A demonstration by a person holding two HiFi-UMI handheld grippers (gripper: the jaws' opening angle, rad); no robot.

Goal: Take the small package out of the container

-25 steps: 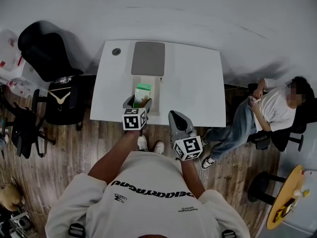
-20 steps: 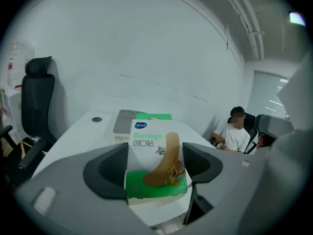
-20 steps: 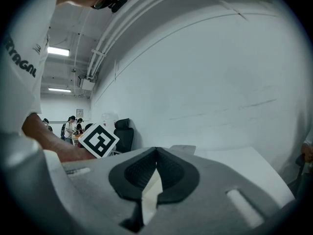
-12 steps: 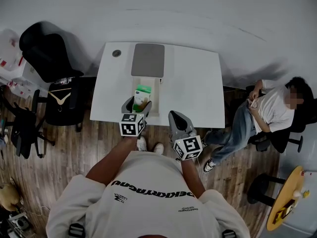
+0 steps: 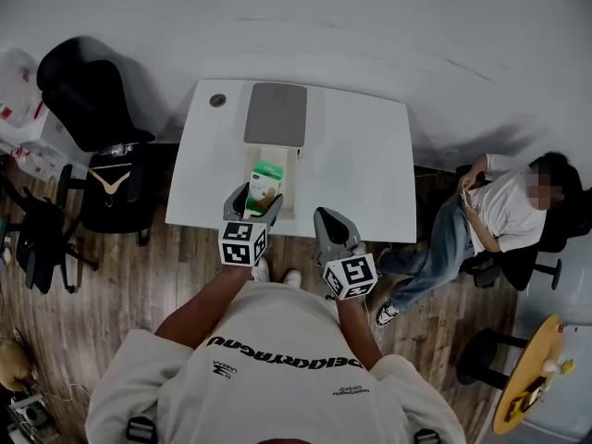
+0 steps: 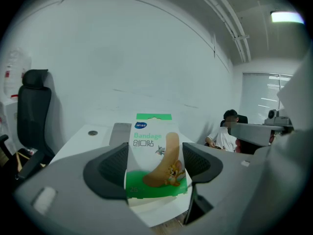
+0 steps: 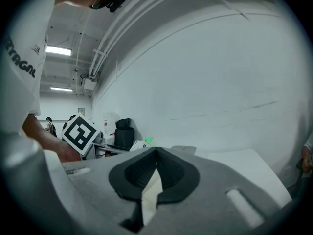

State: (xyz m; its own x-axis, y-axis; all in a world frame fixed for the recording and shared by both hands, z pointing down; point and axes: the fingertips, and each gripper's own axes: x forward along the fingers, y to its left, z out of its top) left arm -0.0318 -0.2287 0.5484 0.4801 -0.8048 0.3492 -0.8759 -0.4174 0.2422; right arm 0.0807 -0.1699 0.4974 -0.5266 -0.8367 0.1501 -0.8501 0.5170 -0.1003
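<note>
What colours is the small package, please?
The package is white and green, clearest in the left gripper view.

Covering the near end of the container [image 5: 289, 181] and the lower part of the package [image 5: 266, 174] with the left gripper [image 5: 256, 199] in the head view. Leaving the small print low on the package too tiny for reading. Cutting off a black chair [image 5: 37, 239] at the left edge.

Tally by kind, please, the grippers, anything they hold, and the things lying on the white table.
Grippers: 2 (left gripper, right gripper)
Bandage package, in the left jaws: 1
Container: 1
Grey panel: 1
Round grommet: 1
Total: 6
</note>
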